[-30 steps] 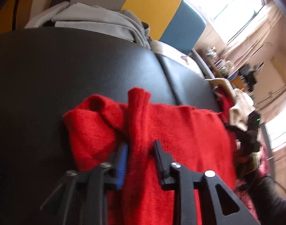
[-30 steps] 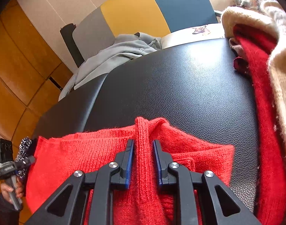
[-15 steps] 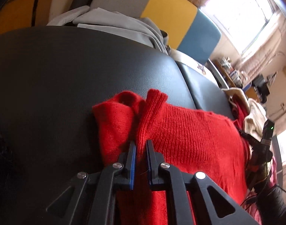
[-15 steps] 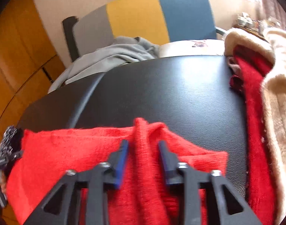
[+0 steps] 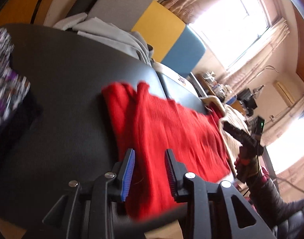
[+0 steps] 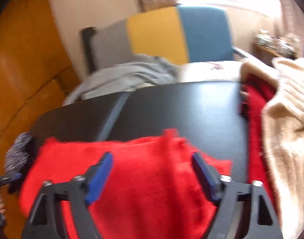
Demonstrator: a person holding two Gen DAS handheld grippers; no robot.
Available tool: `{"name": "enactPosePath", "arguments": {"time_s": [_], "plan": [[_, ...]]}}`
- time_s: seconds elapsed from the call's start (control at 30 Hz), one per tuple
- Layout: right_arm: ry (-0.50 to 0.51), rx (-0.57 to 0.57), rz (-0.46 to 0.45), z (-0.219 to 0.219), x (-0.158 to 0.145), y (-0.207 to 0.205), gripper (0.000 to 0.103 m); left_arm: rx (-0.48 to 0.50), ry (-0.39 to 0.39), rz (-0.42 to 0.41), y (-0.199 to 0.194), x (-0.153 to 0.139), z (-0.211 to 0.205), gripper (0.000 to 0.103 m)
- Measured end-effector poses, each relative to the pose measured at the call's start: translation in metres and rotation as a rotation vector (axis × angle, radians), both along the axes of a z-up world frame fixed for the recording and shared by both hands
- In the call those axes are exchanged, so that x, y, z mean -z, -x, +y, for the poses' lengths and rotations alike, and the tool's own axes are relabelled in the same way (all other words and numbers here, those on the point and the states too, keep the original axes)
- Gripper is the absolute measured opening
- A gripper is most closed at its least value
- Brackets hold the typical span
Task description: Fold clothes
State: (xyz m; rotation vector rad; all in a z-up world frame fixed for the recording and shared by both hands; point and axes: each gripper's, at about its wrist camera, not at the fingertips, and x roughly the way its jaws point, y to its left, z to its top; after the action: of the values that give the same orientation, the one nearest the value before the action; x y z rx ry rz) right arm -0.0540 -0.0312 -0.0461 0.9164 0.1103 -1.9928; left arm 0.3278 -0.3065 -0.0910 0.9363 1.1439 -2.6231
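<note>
A red knit sweater point(image 5: 164, 127) lies folded on the black padded table point(image 5: 68, 91); it also shows in the right wrist view point(image 6: 144, 171). My left gripper point(image 5: 150, 159) is open, its jaws apart over the sweater's near left edge, holding nothing. My right gripper point(image 6: 152, 163) is wide open above the sweater's right part, empty. The right gripper also shows in the left wrist view point(image 5: 249, 139) at the sweater's far side. Both views are motion-blurred.
A cream knit garment point(image 6: 287, 123) and a dark red one point(image 6: 255, 107) are piled at the table's right edge. A grey garment point(image 6: 132, 73) lies behind the table by a grey-yellow-blue chair point(image 6: 172, 33). A patterned cloth point(image 5: 4, 67) sits at the left.
Both grippers opened and let go of the sweater's raised folds. They have pulled back and up. The sweater now lies flatter on the table.
</note>
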Motion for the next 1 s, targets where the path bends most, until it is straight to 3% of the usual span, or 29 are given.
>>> {"name": "enactPosePath", "arguments": {"time_s": [0.2, 0.27, 0.4, 0.53, 0.63, 0.67, 0.7, 0.73, 0.83, 0.9, 1.0], "plan": [[0.006, -0.314, -0.145, -0.044, 0.009, -0.082, 0.094, 0.042, -0.085, 0.016, -0.024, 0.024, 0.027, 0.044], [-0.035, -0.369, -0.146, -0.063, 0.017, -0.107, 0.095, 0.045, -0.094, 0.035, -0.025, 0.028, 0.030, 0.048], [-0.105, -0.416, -0.110, -0.093, 0.026, -0.132, 0.095, 0.020, -0.129, 0.063, -0.026, 0.037, 0.022, 0.049], [-0.151, -0.354, -0.069, -0.105, 0.031, -0.127, 0.097, 0.066, -0.117, 0.061, -0.019, 0.040, 0.024, 0.049], [-0.167, -0.340, -0.025, -0.106, 0.038, -0.125, 0.103, 0.114, -0.092, 0.048, -0.012, 0.040, 0.028, 0.039], [-0.171, -0.338, -0.008, -0.106, 0.041, -0.125, 0.103, 0.132, -0.065, 0.026, -0.008, 0.040, 0.033, 0.030], [-0.176, -0.337, 0.009, -0.105, 0.044, -0.125, 0.103, 0.141, -0.043, 0.005, -0.006, 0.040, 0.036, 0.012], [-0.181, -0.335, 0.026, -0.105, 0.047, -0.125, 0.103, 0.144, -0.027, -0.017, -0.006, 0.040, 0.037, 0.007], [-0.195, -0.331, 0.077, -0.104, 0.056, -0.124, 0.103, 0.100, -0.022, -0.008, -0.027, 0.037, 0.030, 0.007], [-0.204, -0.328, 0.111, -0.103, 0.062, -0.124, 0.103, 0.057, 0.002, -0.031, -0.042, 0.038, 0.023, 0.000], [-0.199, -0.315, 0.124, -0.101, 0.066, -0.122, 0.103, 0.001, -0.040, -0.089, -0.055, 0.059, 0.016, 0.000]]}}
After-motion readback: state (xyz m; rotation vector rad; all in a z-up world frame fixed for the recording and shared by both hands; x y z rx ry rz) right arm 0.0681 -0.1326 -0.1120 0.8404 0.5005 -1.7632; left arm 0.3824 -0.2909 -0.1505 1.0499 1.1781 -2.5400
